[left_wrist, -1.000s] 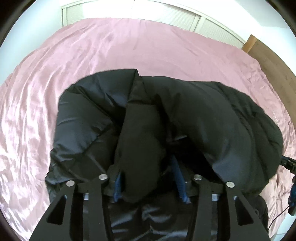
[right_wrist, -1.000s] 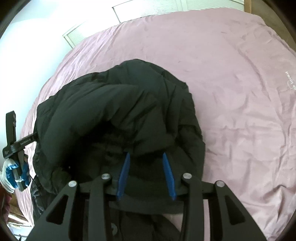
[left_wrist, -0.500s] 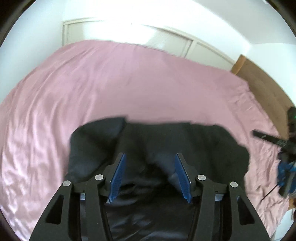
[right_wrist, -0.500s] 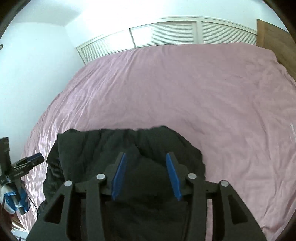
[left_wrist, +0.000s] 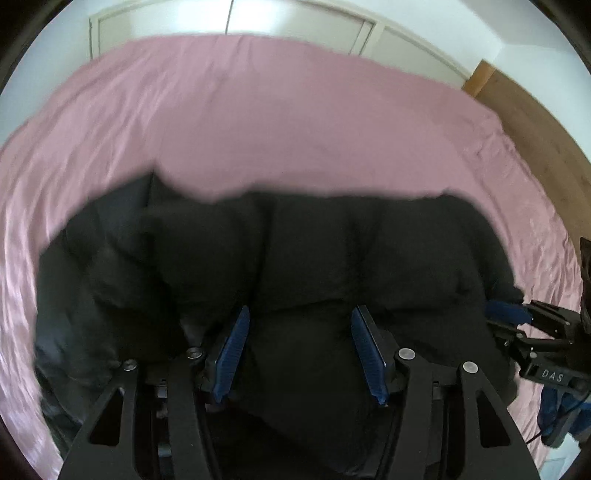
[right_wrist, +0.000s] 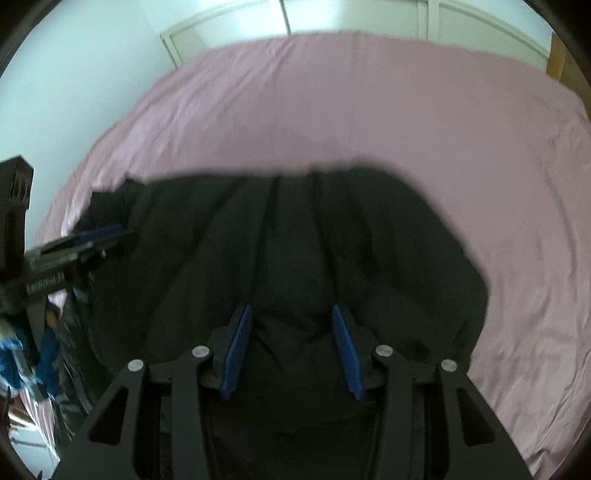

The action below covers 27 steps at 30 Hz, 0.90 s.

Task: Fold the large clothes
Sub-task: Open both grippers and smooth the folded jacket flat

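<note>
A large black puffer jacket point(left_wrist: 295, 258) lies in a bunched heap on the pink bed; it also shows in the right wrist view point(right_wrist: 295, 251). My left gripper point(left_wrist: 301, 317) has its blue pads spread wide, with a bulge of jacket fabric between them. My right gripper point(right_wrist: 291, 315) stands the same way, pads apart with jacket fabric filling the gap. The right gripper also shows at the right edge of the left wrist view point(left_wrist: 532, 325), and the left gripper at the left edge of the right wrist view point(right_wrist: 74, 243), each at one end of the jacket.
The pink bedsheet point(left_wrist: 258, 122) spreads far beyond the jacket on all sides. White louvred closet doors point(right_wrist: 351, 18) stand behind the bed. A wooden panel point(left_wrist: 535, 122) runs along the bed's right side.
Both grippers' pads have spread apart and pulled back from the jacket, then moved in over it again. The jacket has dropped from a raised hump into a lower, wider heap.
</note>
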Tool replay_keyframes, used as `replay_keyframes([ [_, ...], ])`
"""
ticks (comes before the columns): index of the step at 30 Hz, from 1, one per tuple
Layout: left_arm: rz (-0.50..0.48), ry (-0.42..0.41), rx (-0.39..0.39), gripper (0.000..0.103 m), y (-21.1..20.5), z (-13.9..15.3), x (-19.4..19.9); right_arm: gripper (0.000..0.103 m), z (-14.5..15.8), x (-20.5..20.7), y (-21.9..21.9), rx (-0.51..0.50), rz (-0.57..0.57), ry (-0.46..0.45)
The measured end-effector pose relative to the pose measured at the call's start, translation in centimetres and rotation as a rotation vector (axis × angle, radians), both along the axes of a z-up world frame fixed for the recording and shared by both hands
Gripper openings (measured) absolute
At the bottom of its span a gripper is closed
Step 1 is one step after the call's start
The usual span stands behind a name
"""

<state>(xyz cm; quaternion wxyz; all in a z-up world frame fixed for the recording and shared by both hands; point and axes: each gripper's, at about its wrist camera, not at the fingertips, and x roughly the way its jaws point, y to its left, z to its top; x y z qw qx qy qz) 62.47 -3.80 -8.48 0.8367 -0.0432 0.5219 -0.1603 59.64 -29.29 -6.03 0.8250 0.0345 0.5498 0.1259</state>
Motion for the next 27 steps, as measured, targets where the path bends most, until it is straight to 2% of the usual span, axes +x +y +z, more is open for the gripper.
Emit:
replay_keyframes([
  [3, -0.021, 0.001, 0.043, 0.056, 0.1, -2.3, -1.4, 0.047, -2.6, -1.9, 0.2, -0.009, 0.014, 0.015],
  [7, -0.003, 0.034, 0.08, 0.056, -0.6, -5.6, -0.5, 0.047, -5.7, -3.3, 0.1, 0.012, -0.033, 0.005],
  [12, 0.005, 0.067, 0.122, 0.056, -1.4, -6.1, 0.7, 0.047, -7.5, -2.6, 0.6, -0.032, -0.065, 0.032],
  [14, 0.004, 0.064, 0.116, 0.056, -1.1, -5.1, 0.5, 0.047, -7.0, -2.4, 0.8, -0.042, -0.072, 0.052],
  [17, -0.007, -0.002, 0.126, 0.058, -1.0, -2.2, -1.3, 0.048, -5.0, -2.7, 0.9, -0.04, -0.063, 0.065],
  [19, -0.019, -0.057, 0.118, 0.061, -1.3, -0.3, -2.8, 0.05, -3.0, -3.3, 0.4, -0.02, -0.054, 0.035],
  [22, -0.034, -0.101, 0.064, 0.065, -2.1, 1.4, -4.9, 0.052, -0.5, -4.5, -0.5, -0.024, -0.055, -0.032],
  [25, -0.068, -0.118, 0.053, 0.068, -3.7, 1.3, -6.5, 0.054, 1.0, -5.0, -1.8, -0.03, -0.083, -0.081],
  [27, -0.081, -0.106, 0.08, 0.069, -4.6, -0.1, -6.9, 0.056, 0.4, -5.2, -2.4, -0.018, -0.1, -0.064],
])
